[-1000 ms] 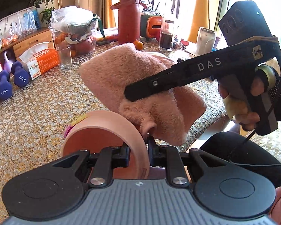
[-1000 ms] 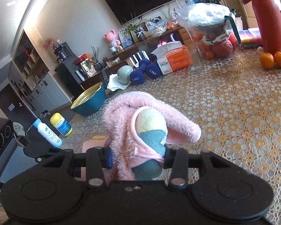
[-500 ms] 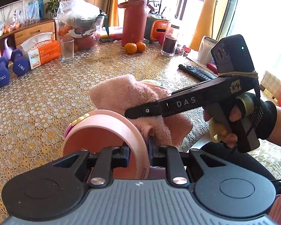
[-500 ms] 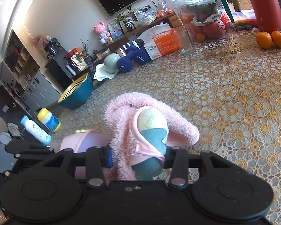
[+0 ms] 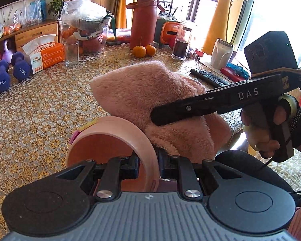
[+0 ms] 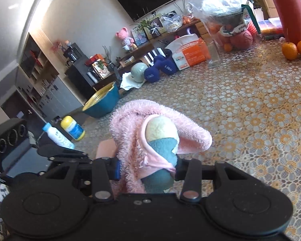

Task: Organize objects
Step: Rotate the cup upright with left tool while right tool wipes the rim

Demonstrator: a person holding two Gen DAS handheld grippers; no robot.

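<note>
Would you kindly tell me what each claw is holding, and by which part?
Left claw pinches the pink cup by its rim wall. Right claw grips the fluffy pink slipper across its opening end.

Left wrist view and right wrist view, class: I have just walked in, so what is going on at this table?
A person holds a gripper in each hand over a table with a lace-pattern cover. The left gripper is shut on the rim of a pink cup. The right gripper is shut on a fluffy pink cloth wrapped around something yellow and teal, held beside the cup. The cloth is not inside the cup. Oranges, a red flask, dumbbells and a tissue box sit farther back.
</note>
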